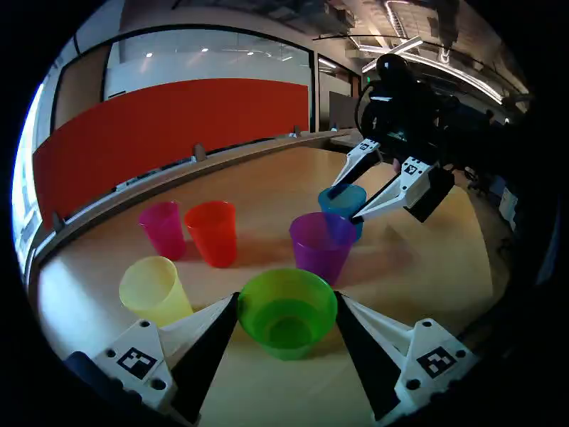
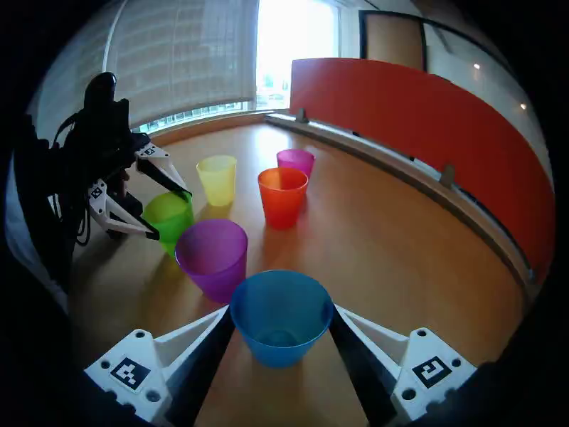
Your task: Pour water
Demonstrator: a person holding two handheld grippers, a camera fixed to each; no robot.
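Note:
A green cup [image 1: 286, 327] stands between the fingers of my left gripper [image 1: 286, 304], and both fingers press on its sides. The right gripper view shows that same green cup [image 2: 167, 217] held in the left gripper [image 2: 171, 213], low over the wooden table [image 2: 398, 249]. My right gripper [image 2: 281, 312] is shut on a blue cup [image 2: 279, 324]. From the left gripper view, the blue cup [image 1: 345, 199] sits in the right gripper [image 1: 344, 203], just behind a purple cup [image 1: 321, 245]. Whether either cup holds water I cannot tell.
The purple cup [image 2: 212, 257] stands between the two held cups. Orange [image 1: 213, 231], pink [image 1: 163, 228] and yellow [image 1: 151, 290] cups stand in a group farther back on the table. A red wall panel [image 1: 178, 128] runs behind the table's raised edge.

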